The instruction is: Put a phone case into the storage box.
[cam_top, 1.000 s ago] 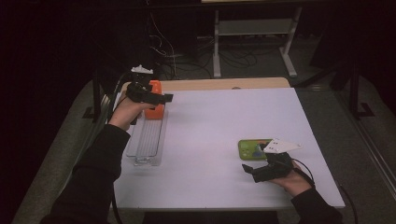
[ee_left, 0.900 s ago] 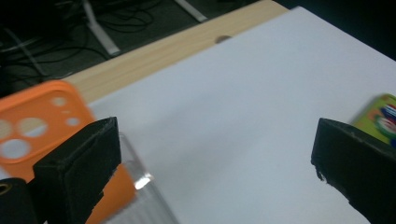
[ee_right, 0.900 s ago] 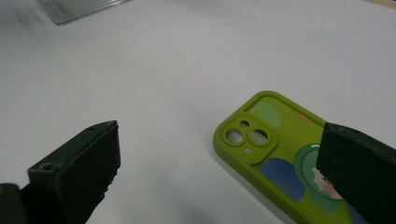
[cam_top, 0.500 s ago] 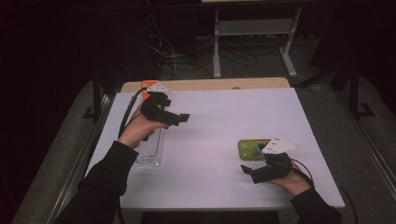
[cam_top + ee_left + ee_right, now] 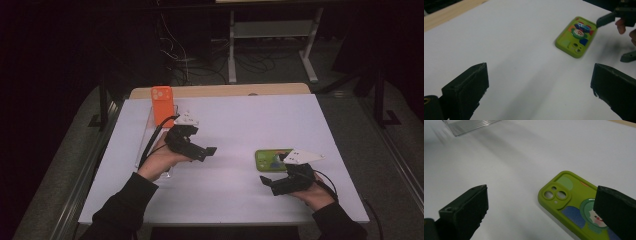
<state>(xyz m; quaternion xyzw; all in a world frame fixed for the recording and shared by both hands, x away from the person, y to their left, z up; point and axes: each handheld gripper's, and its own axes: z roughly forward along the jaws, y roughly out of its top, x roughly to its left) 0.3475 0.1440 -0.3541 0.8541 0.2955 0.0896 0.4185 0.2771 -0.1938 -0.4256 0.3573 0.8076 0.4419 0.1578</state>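
An orange phone case (image 5: 162,102) stands upright at the far end of a clear slotted rack (image 5: 143,154) on the left of the white table. My left gripper (image 5: 202,149) hovers to the right of the rack, open and empty (image 5: 540,72), and points toward a green phone case (image 5: 576,36). That green case (image 5: 270,159) lies flat at the right, camera cutouts and a cartoon print facing up (image 5: 579,207). My right gripper (image 5: 270,184) sits just in front of it, open (image 5: 541,192), one jaw above the case's near end without gripping it.
The white table top (image 5: 240,120) has a wooden strip (image 5: 225,90) along its far edge. A metal stand (image 5: 270,35) and cables are on the dark floor beyond. A corner of the clear rack (image 5: 469,125) shows far off in the right gripper view.
My left gripper has let go of the orange case, which now stands in the rack, and has moved right and nearer, toward the table's middle. The right gripper has hardly moved.
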